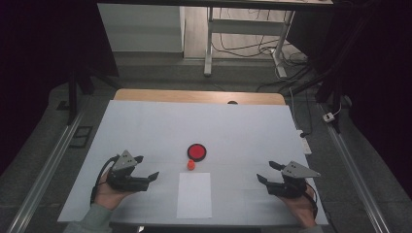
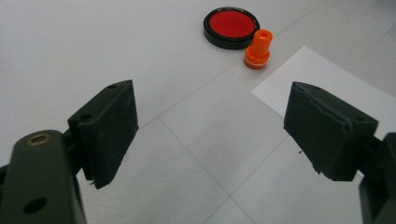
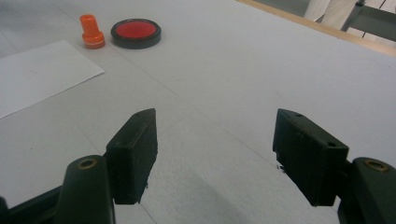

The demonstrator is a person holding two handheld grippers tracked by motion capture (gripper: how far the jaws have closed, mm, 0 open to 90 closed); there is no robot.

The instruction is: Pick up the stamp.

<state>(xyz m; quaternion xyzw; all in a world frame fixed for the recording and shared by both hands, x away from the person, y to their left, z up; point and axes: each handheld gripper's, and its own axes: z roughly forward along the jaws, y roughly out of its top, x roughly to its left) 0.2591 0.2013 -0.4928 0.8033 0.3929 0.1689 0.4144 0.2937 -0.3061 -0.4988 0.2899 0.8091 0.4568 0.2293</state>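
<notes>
A round black case with a red ink pad [image 1: 197,152] lies at the middle of the white table cover. Just in front of it stands a small orange stamp [image 1: 191,165]. A white sheet of paper [image 1: 194,194] lies nearer the front edge. My left gripper [image 1: 148,166] is held low at the left of the paper, open, with nothing between its jaws. My right gripper [image 1: 266,171] is at the right, open and empty too. The left gripper view has the left gripper [image 2: 212,116] facing the stamp [image 2: 258,49] and pad [image 2: 231,25]. From the right gripper [image 3: 215,121], stamp [image 3: 91,31] and pad [image 3: 136,31] stand far left.
The white cover [image 1: 145,126] spans the table, with a wooden strip [image 1: 194,95] at the far edge. A power strip [image 1: 305,143] sits off the right edge. Beyond the table are desk legs [image 1: 209,43] and loose cables on the floor.
</notes>
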